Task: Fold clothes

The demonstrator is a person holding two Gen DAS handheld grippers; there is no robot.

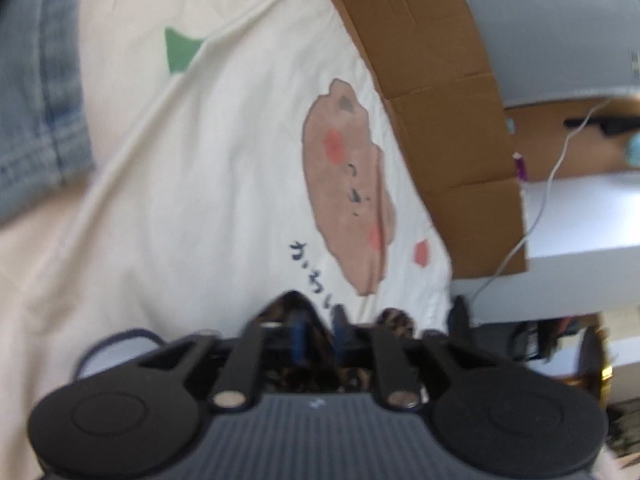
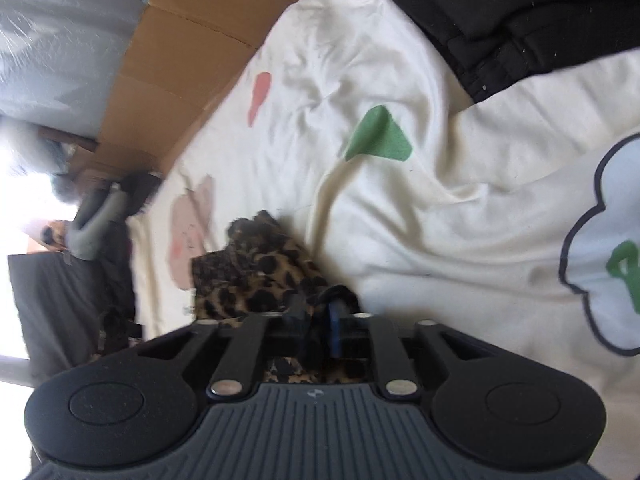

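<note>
**Both grippers nip a leopard-print garment over the cream bedding**

The left gripper (image 1: pixel 318 320) has its two blue-padded fingers drawn close together, with a bit of the leopard-print garment (image 1: pixel 394 322) caught between them; dark spotted cloth shows in the narrow gap and bulges out just to the right of the fingertips. Beyond those fingers spreads the cream sheet (image 1: pixel 180 200), printed with a brown cartoon animal (image 1: pixel 344 184) and some dark handwriting just ahead of the tips. Further ahead and to the left lies a piece of blue denim (image 1: pixel 40 92), resting on the sheet. Ahead and to the right runs a flattened cardboard panel (image 1: pixel 436 100) along the sheet's edge, with a thin white cable (image 1: pixel 552 176) trailing past it.

The right gripper (image 2: pixel 316 312) is likewise pinched shut on the garment. Its fingers are pressed onto a dark fold of it, and the rest of the leopard cloth (image 2: pixel 252 272) is bunched up just ahead and to the left of the tips, sitting on the same sheet (image 2: pixel 440 208). A green patch (image 2: pixel 380 136) is printed on the sheet well ahead of the fingers. A black garment (image 2: pixel 520 12) lies far ahead to the right, on top of the sheet. To the far left, a grey gripper-like tool (image 2: pixel 96 224) shows, too blurred to say more.
</note>
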